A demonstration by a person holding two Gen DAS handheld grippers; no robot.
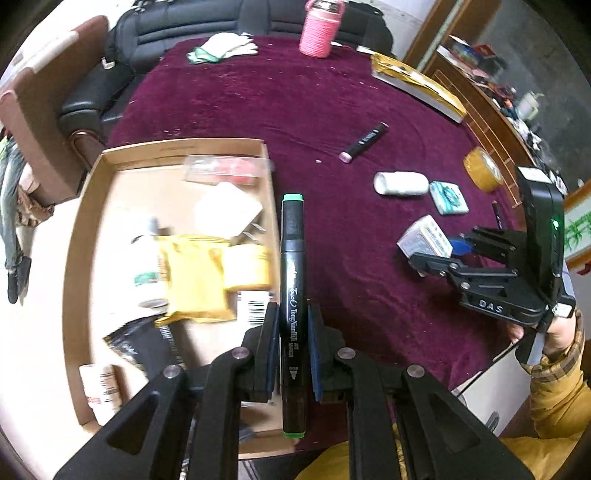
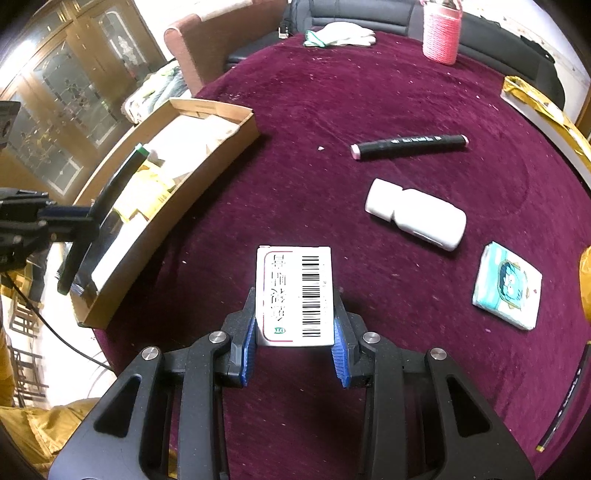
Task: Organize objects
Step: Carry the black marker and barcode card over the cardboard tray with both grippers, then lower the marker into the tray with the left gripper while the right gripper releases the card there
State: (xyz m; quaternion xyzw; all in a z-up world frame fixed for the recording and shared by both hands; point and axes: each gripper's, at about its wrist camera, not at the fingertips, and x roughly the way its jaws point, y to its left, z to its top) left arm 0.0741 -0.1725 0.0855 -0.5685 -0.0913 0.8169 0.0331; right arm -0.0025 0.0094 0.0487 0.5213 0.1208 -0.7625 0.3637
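My left gripper [image 1: 292, 325] is shut on a black green-capped art marker [image 1: 293, 280], held above the right wall of the cardboard box [image 1: 86, 192]; the marker [image 2: 110, 195] and box [image 2: 207, 162] also show in the right wrist view. My right gripper [image 2: 295, 325] is shut on a white medicine box with a barcode [image 2: 295, 295], held over the purple tablecloth; this medicine box [image 1: 424, 236] also shows in the left wrist view. On the cloth lie a black pink-capped marker [image 2: 408, 146], a white bottle [image 2: 417, 218] and a tissue pack [image 2: 508, 290].
The cardboard box holds yellow packets [image 1: 194, 277], a yellow tape roll [image 1: 247, 266], white bottles [image 1: 101, 387] and a clear case [image 1: 225, 170]. A pink bottle [image 1: 319, 31], white gloves [image 1: 225, 46], a gold package [image 1: 417, 86] and a yellow tape roll [image 1: 482, 170] lie on the table. Sofas stand behind.
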